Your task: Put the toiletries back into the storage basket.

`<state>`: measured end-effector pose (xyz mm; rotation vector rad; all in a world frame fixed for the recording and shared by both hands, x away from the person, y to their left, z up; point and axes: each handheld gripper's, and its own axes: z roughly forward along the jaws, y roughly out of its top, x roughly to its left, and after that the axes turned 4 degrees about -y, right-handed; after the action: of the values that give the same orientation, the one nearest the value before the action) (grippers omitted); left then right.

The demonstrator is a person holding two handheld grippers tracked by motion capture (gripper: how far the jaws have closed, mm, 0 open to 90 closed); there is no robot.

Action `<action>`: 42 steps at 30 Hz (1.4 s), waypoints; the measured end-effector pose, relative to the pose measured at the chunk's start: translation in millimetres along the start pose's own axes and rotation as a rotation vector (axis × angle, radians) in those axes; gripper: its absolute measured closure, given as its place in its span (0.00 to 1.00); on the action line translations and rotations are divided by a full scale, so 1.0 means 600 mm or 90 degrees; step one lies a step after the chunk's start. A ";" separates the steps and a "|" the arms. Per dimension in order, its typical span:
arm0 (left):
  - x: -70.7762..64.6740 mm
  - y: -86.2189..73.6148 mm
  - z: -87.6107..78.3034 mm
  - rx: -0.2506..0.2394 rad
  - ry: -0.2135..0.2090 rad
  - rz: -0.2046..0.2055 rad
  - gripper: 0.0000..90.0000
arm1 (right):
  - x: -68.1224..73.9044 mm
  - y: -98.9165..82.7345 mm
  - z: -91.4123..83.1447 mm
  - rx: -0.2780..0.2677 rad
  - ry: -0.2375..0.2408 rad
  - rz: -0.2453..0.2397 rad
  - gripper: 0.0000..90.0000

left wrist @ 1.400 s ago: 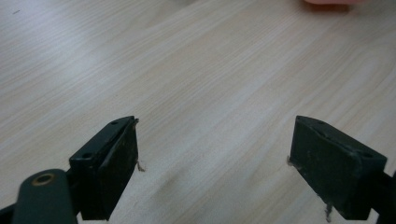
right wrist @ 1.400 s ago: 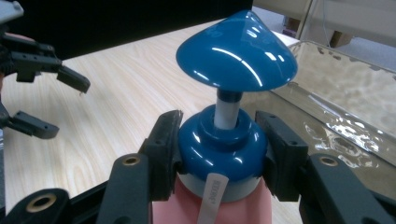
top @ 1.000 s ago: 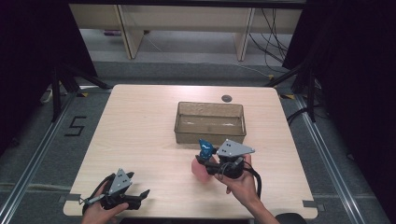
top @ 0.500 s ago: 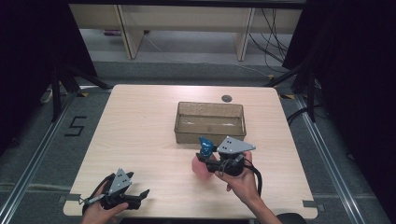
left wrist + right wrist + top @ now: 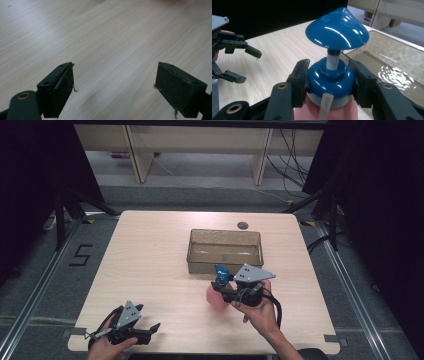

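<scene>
The right tool (image 5: 329,82) was clamped on the pump bottle (image 5: 331,82) at its blue collar, just near of the bin (image 5: 224,251) — upright, likely against spilling. The left tool (image 5: 113,87) rested apart on the table (image 5: 150,250).

my pink pump bottle (image 5: 331,82) with its blue cap stands upright off the table, near the clear water tub (image 5: 397,62).

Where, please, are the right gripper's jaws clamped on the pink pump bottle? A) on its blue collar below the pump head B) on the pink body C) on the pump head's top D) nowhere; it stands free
A: the right gripper presses both sides of the blue collar of the pink pump bottle, under the pump head.
</scene>
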<state>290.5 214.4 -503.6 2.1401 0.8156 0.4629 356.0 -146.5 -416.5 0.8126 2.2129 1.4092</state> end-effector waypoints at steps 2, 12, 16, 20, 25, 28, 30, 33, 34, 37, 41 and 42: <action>0.000 0.002 0.001 -0.009 -0.003 -0.008 0.17 | -0.001 0.003 0.000 -0.002 -0.001 -0.002 0.59; -0.001 0.000 0.003 -0.012 -0.001 -0.019 0.17 | -0.009 0.016 -0.004 -0.003 -0.004 0.014 0.59; -0.002 -0.001 0.002 -0.011 -0.003 -0.017 0.17 | -0.015 0.022 -0.005 -0.009 -0.006 0.008 0.59; 0.005 0.001 0.001 -0.008 -0.001 0.006 0.17 | -0.020 0.028 -0.009 -0.007 -0.007 0.003 0.59; 0.005 0.001 0.001 -0.008 0.005 0.002 0.17 | -0.023 0.040 -0.014 -0.011 -0.013 0.011 0.59; -0.002 -0.002 0.001 -0.011 -0.001 -0.024 0.17 | -0.029 0.047 -0.016 -0.013 -0.016 0.004 0.59; 0.004 0.000 0.000 -0.008 0.003 0.001 0.17 | -0.033 0.051 -0.017 -0.013 -0.022 0.001 0.59; 0.001 0.000 0.000 -0.009 -0.003 -0.012 0.17 | -0.037 0.056 -0.018 -0.017 -0.027 0.003 0.59; 0.002 -0.001 0.001 -0.010 -0.003 -0.010 0.17 | -0.038 0.059 -0.019 -0.014 -0.025 0.015 0.59; 0.001 0.000 0.001 -0.014 0.004 -0.012 0.17 | -0.044 0.065 -0.019 -0.020 -0.026 0.013 0.59; 0.001 0.000 0.000 -0.010 0.000 -0.015 0.17 | -0.048 0.070 -0.021 -0.012 -0.024 0.026 0.59; 0.001 0.000 0.000 -0.010 0.000 -0.015 0.17 | -0.052 0.072 -0.020 -0.022 -0.033 0.012 0.59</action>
<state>291.2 214.8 -503.7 2.1134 0.8343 0.4556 383.4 -161.0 -371.7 0.8500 2.1421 1.4148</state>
